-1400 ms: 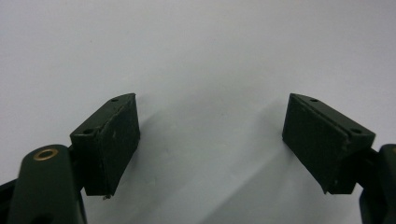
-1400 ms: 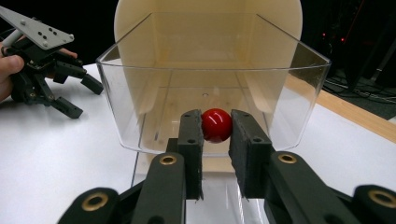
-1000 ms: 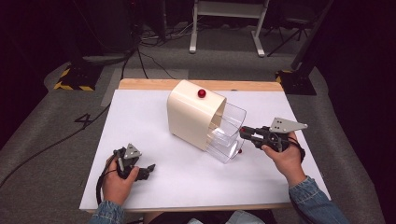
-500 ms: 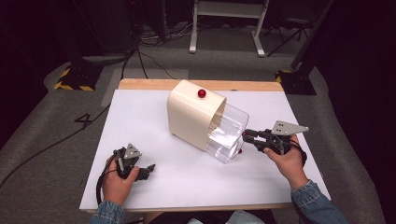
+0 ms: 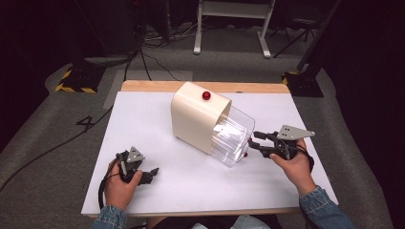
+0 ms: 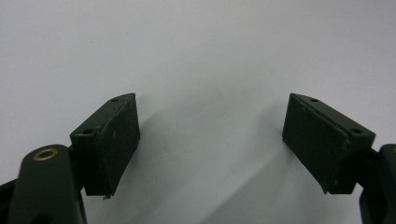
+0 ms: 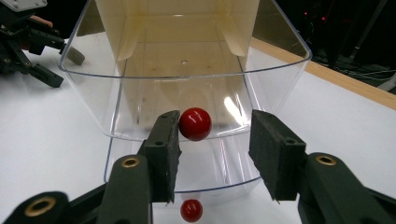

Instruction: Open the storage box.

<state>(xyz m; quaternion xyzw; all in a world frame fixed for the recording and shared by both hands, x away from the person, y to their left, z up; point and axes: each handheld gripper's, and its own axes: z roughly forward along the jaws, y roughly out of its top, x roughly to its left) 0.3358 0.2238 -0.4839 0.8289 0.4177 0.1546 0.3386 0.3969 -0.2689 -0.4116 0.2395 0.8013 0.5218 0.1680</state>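
Right gripper (image 5: 250, 141) is sitting at the front of the clear drawer (image 5: 235, 136), jaws roughly half apart and just having been opening; the red knob (image 7: 195, 123) on the drawer front is standing between the pads, close against the left one, but the pads are not pressing on it. A second red ball (image 7: 191, 209) is showing lower down on the drawer front, whether a knob or a reflection is unclear. The drawer is sticking well out of the cream box (image 5: 196, 117), which is sitting mid-table (image 5: 143, 119) with a red button (image 5: 206, 95) on top. The drawer is looking empty. Left gripper (image 5: 148, 174) is resting on the white table near the front edge, well apart from the box, jaws standing wide with nothing between them. Judging by this, the pull-out is done and the knob is being let go; what is remaining is likely backing the right hand (image 5: 291, 162) clear, and any loading or closing afterward.
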